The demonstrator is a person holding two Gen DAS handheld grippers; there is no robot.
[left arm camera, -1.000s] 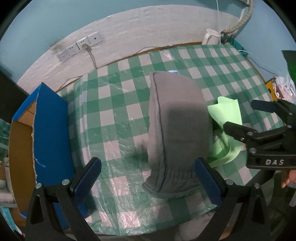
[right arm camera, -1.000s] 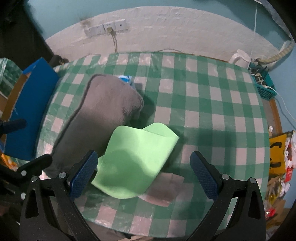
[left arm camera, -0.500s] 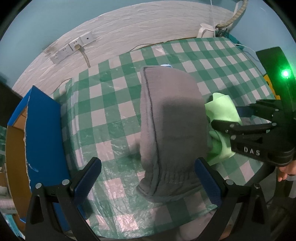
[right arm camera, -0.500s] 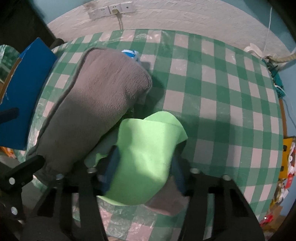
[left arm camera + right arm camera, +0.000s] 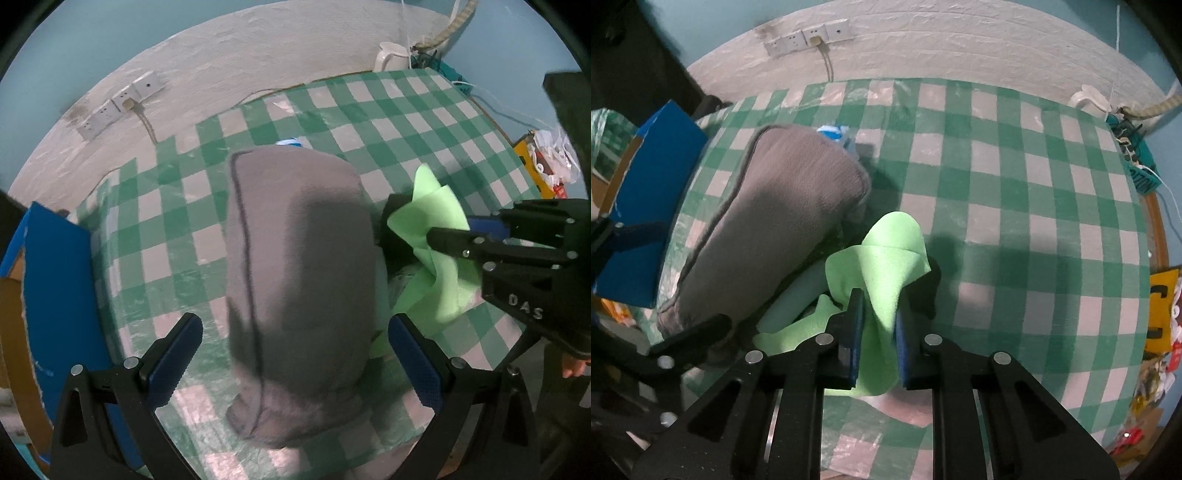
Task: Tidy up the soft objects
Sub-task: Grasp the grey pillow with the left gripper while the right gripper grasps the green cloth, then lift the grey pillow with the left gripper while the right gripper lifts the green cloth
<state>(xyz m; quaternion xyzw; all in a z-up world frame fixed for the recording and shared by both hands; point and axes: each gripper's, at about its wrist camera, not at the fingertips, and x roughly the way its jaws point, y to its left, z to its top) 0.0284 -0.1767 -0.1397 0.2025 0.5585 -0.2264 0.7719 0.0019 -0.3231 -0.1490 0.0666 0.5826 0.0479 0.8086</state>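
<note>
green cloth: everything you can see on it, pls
The green cloth is light green, thin and soft-looking, maybe fleece or foam sheet. It is bunched into upright folds, pinched between the blue pads of the right gripper, whose jaws have just closed on it. Its lower edge trails onto the checked tablecloth. It sits right of the grey pillow; whether they touch is unclear.

Both wrist cams steep-down, close, share table [image 5: 332, 107]

Left gripper [image 5: 295, 354] fingers [image 5: 173, 354] stand wide apart, straddling the grey pillow [image 5: 299, 288] on the checked counter [image 5: 177, 229]. Right gripper [image 5: 454, 236] pinches the green cloth [image 5: 432, 221] beside it.
</note>
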